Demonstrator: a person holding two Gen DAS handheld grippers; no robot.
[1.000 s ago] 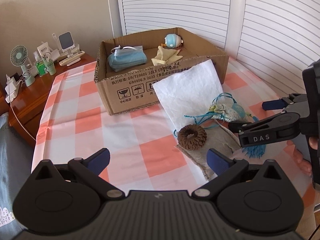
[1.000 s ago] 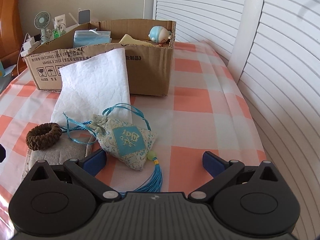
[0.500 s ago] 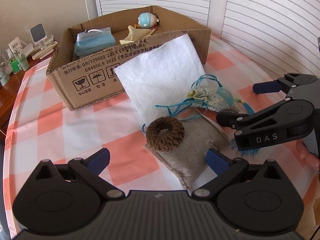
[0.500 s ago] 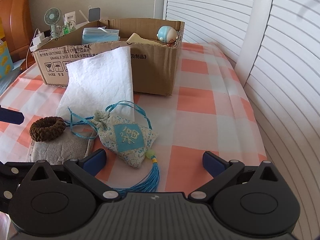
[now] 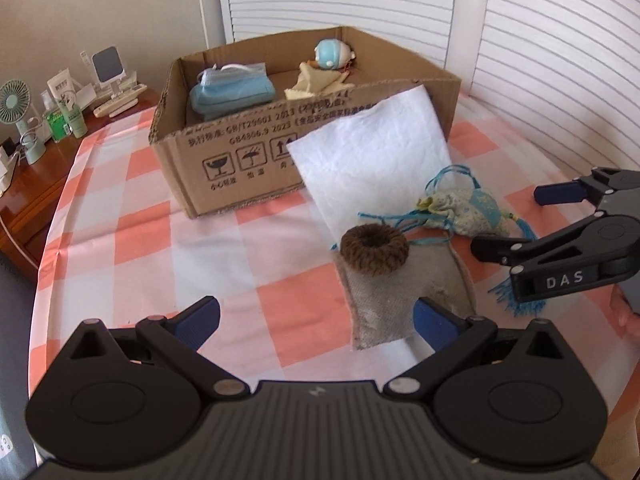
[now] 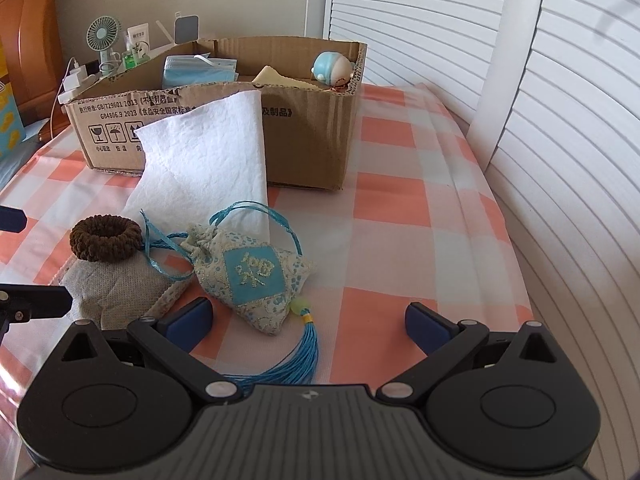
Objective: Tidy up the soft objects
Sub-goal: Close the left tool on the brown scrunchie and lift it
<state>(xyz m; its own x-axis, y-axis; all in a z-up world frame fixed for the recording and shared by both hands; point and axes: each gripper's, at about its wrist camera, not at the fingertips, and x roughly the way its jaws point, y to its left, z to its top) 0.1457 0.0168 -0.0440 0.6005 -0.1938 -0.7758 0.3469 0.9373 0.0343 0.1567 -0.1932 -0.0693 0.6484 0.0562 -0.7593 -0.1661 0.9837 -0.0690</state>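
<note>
On the checked tablecloth (image 5: pixel 132 236), in front of the cardboard box (image 5: pixel 224 168), four soft things wait to be sorted: a white cloth (image 5: pixel 372 152) leaning against the box's near wall, a brown hair tie (image 5: pixel 374 249) resting on a grey pad (image 5: pixel 404 292), and a blue pouch (image 6: pixel 256 276) just right of them, its ribbon trailing over the pad and its tassel (image 6: pixel 308 348) pointing toward the near edge. Inside the box lie a stack of blue face masks (image 5: pixel 232 88), a yellow cloth (image 5: pixel 316 82) and a small round blue toy (image 5: pixel 330 54), so the box is probably where the loose things belong.

Both grippers are empty, jaws spread wide. The right gripper (image 6: pixel 308 322) sits low with the pouch's bottom corner and tassel between its fingers, likely lined up to take the pouch next. The left gripper (image 5: pixel 316 322) hovers near the pad's near edge, its right finger (image 5: pixel 434 318) over the pad, perhaps to take the hair tie or pad. The ribbon over the pad could drag it along when the pouch lifts.
</note>
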